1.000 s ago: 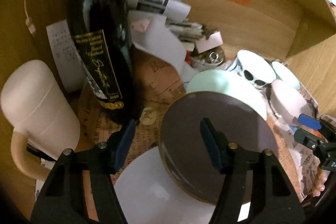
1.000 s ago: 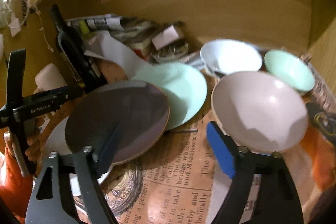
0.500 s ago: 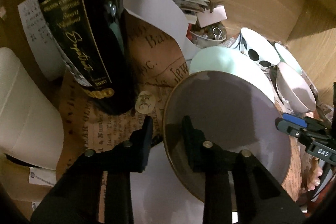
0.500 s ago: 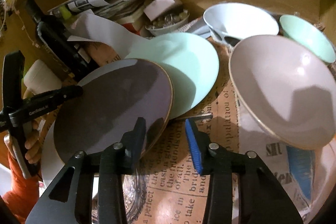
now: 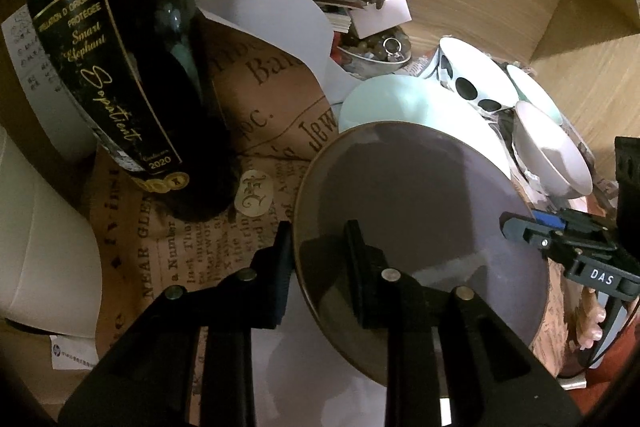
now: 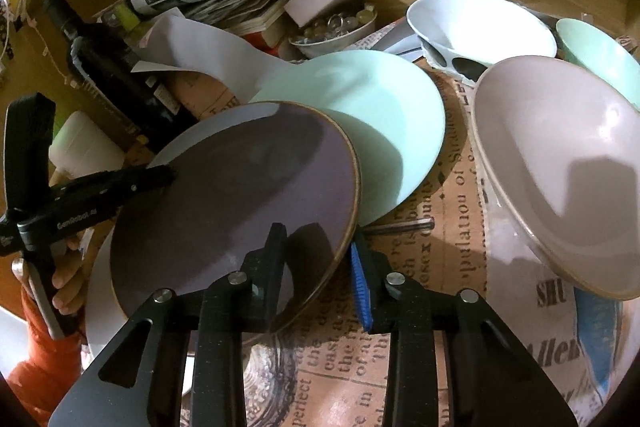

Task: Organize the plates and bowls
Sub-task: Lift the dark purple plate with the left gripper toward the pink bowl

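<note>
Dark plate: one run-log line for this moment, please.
phase: grasp | left gripper: closing on dark plate rim | right gripper: closing on opposite rim | plate: overlaps mint plate

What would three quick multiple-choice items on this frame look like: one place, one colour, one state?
1. Where does the dark plate lie?
A. inside the pink bowl
B. overlapping the mint plate
C. under the wine bottle

2. What colour is the big bowl at right?
A. pale pink
B. black
C. orange

3. How do the left gripper and right gripper stand?
A. both wide open, clear of it
B. one on the bottle
C. each straddling the dark plate's rim, narrowed

Key: B, its far edge covers the mint one; A, pinkish inside; C, rim between both finger pairs.
</note>
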Motion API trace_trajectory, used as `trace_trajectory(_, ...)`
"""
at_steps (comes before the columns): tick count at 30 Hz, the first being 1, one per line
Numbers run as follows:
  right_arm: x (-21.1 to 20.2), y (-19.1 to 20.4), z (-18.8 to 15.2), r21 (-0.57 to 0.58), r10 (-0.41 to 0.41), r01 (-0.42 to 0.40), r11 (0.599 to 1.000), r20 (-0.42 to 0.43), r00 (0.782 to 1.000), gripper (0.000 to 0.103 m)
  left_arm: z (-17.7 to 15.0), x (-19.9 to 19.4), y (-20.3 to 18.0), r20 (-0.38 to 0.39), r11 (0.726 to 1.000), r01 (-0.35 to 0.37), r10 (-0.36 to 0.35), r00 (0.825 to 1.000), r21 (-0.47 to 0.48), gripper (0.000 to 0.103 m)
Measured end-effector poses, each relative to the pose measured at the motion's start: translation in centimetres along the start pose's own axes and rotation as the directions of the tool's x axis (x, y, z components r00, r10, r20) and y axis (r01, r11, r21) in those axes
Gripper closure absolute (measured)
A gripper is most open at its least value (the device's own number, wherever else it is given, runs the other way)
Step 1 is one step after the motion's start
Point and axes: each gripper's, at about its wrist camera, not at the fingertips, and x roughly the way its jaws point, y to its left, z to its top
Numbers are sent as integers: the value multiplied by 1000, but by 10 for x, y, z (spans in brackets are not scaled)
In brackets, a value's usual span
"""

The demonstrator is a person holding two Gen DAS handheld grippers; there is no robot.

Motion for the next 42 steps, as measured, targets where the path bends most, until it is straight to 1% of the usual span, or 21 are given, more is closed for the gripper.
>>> trace_trajectory(2,-3,1,0,-7,-7,7,1000,10,1000,78,0,-1,-1,1,1000,-12,12,1000,2,78)
trace_trajectory(5,-6,3,-2,-20,-17,18,1000,20,1000,78,-1,-2,-2,1,1000,-11,11,1000,-10,78)
trace_trajectory(9,-9,0,-3,-7,-13,13,1000,26,1000,80,-4,-5,-4,8,1000,-18,18,1000,-17,78)
trace_trajectory(16,-23,0,-6,-12,-19,19,1000,65,998,80,-11,-19,-18,45,999,-40,40,998,11,78)
trace_trajectory(22,-40,-4,-11,-17,-24,26,1000,98,995,80,-18,-31,-27,68,1000,-26,25,997,12,78)
trace_trajectory(37,-84,-13,-35,-20,-18,22,1000,161,987,81,-32,-64,-67,117,1000,-18,17,993,13,78)
trace_trajectory(42,-96,-17,-46,-25,-17,22,999,176,984,81,-38,-72,-82,125,999,-36,34,992,18,78)
